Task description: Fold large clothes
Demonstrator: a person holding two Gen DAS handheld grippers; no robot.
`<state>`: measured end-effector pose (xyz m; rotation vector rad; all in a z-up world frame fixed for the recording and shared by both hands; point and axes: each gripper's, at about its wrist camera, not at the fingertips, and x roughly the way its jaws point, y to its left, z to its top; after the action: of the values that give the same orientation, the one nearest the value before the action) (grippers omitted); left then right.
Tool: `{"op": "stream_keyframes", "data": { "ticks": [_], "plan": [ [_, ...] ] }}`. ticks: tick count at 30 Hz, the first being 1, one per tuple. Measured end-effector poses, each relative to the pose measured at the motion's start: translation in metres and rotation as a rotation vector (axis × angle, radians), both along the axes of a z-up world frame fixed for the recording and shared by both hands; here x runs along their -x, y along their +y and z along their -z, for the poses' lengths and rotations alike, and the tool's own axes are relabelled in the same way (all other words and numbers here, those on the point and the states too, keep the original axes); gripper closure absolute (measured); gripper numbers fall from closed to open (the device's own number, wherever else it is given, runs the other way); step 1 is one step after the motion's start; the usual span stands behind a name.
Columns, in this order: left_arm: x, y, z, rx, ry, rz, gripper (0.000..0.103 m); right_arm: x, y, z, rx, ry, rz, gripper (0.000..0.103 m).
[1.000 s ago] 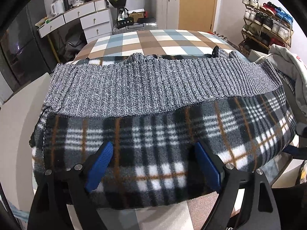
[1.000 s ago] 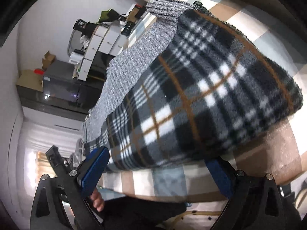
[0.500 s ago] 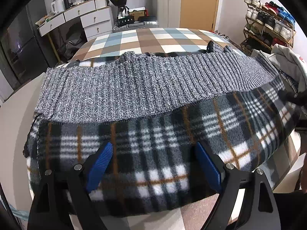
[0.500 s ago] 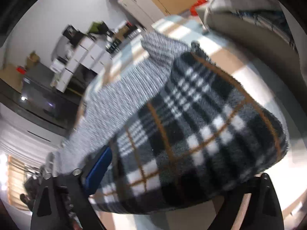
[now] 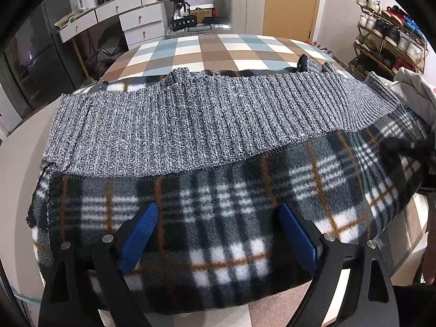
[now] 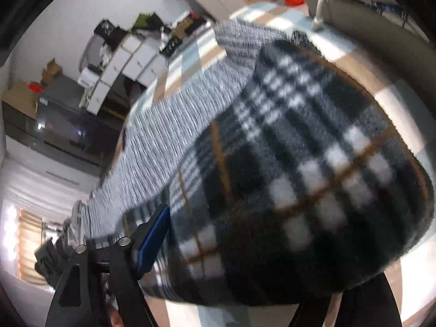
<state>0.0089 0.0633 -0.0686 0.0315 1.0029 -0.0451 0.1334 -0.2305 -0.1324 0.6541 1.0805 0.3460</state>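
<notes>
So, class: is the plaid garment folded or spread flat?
Folded. The plaid garment is doubled over, its grey ribbed hem lying across the top, on the checked bed.

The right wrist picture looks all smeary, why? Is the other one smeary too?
Right wrist view: motion blur smears the plaid fleece and grey knit, so the camera is likely moving; a window glares white at the left edge. Left wrist view: sharp, the same knit shows each rib; the fisheye lens bends the checked table into a dome, with dark corners.
</notes>
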Motion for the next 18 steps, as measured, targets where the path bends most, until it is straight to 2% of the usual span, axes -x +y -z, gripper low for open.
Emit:
{"op": "stream_keyframes", "data": {
  "ticks": [2,3,4,5,6,9,11,15,18],
  "plan": [
    [0.001,0.0,0.0,-0.001,-0.007,0.009,0.015,-0.005,0.0,-0.001,-0.015,0.003,0.024,0.022],
    [0.0,-0.001,0.0,-0.004,-0.011,0.013,0.015,-0.008,0.0,0.0,-0.016,-0.007,0.035,0.037],
    [0.0,-0.002,0.0,-0.008,-0.014,0.018,0.015,-0.008,-0.002,-0.001,0.002,-0.026,0.052,0.046],
    [0.0,-0.003,0.0,-0.008,-0.015,0.021,0.015,-0.007,-0.004,-0.001,0.015,-0.045,0.06,0.062],
    [-0.001,-0.003,0.0,-0.006,-0.014,0.024,0.015,-0.006,-0.008,-0.001,0.009,-0.081,0.064,0.067],
    [-0.005,-0.003,0.002,0.013,0.0,0.037,0.015,0.002,-0.012,-0.007,0.013,-0.13,0.06,0.074],
    [-0.009,-0.004,0.003,0.045,0.017,0.048,0.015,0.012,-0.006,-0.024,0.092,-0.223,0.047,0.075],
    [-0.017,-0.021,0.004,0.049,0.047,0.117,0.015,0.03,-0.01,-0.054,0.128,-0.356,0.057,0.076],
    [-0.024,-0.043,0.004,0.042,0.072,0.175,0.015,0.042,-0.016,-0.072,0.192,-0.42,0.073,0.076]
  ]
}}
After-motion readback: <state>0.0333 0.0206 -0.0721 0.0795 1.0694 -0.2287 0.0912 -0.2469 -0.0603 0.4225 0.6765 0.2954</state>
